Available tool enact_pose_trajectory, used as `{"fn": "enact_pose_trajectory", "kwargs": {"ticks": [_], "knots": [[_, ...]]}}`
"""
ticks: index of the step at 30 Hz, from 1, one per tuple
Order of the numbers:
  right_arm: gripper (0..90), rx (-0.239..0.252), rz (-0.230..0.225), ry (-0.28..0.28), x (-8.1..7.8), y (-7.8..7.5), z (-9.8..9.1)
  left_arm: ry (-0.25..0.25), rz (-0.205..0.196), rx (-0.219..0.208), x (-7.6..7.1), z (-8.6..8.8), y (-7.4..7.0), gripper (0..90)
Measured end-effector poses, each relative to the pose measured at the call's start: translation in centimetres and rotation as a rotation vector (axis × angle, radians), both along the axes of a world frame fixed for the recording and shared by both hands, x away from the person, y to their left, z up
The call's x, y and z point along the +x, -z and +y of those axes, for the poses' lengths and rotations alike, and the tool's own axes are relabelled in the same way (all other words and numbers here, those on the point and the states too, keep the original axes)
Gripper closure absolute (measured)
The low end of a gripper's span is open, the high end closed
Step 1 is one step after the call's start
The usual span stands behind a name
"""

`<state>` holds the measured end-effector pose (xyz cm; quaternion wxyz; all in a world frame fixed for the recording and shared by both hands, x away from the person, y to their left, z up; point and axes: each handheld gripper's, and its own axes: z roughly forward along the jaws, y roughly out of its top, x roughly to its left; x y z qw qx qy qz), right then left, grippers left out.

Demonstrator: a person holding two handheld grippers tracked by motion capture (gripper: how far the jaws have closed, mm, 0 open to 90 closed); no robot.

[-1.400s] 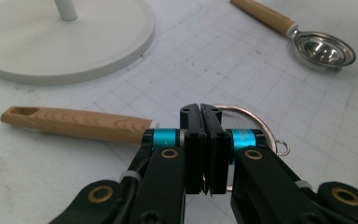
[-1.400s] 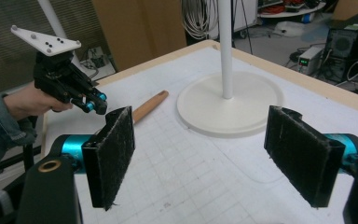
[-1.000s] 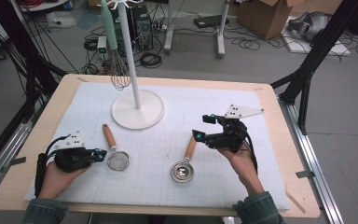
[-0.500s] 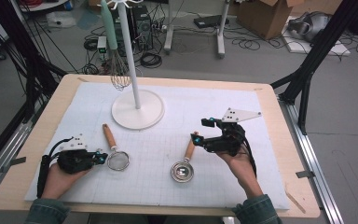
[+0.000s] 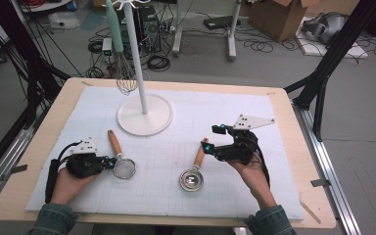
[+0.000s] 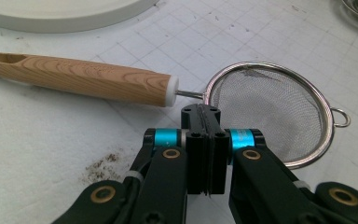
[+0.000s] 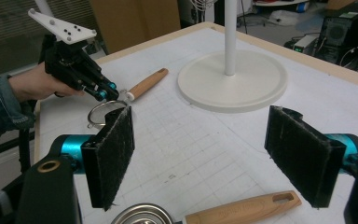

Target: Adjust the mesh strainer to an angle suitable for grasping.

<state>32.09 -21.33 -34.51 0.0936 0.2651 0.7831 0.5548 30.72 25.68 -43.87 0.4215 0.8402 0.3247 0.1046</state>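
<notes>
The right gripper (image 5: 214, 138) hung with its jaws spread wide above the wooden handle of the ladle (image 5: 194, 172), which lay on the mat (image 5: 225, 112) at about five o'clock from the stand (image 5: 144, 115). The left gripper (image 5: 111, 160), jaws pressed together on nothing, rested at the rim of the strainer (image 5: 121, 164), at about seven o'clock from the stand. Both tools looked light and stiff; the matte wood handles seemed the surest hold, the polished bowl likely slippery and the mesh easily dented.

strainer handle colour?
Light wood grain with a white collar on the strainer handle; clearest in the left gripper view.
</notes>
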Motion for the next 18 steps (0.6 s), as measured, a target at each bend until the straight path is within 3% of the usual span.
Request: {"fn": "enact_pose_trajectory", "kwargs": {"ticks": [18], "knots": [[23.4,-0.008,0.008,-0.007,0.07,0.36,0.42,0.004,0.019,-0.007,0.40,-0.54,0.31,88.7]]}}
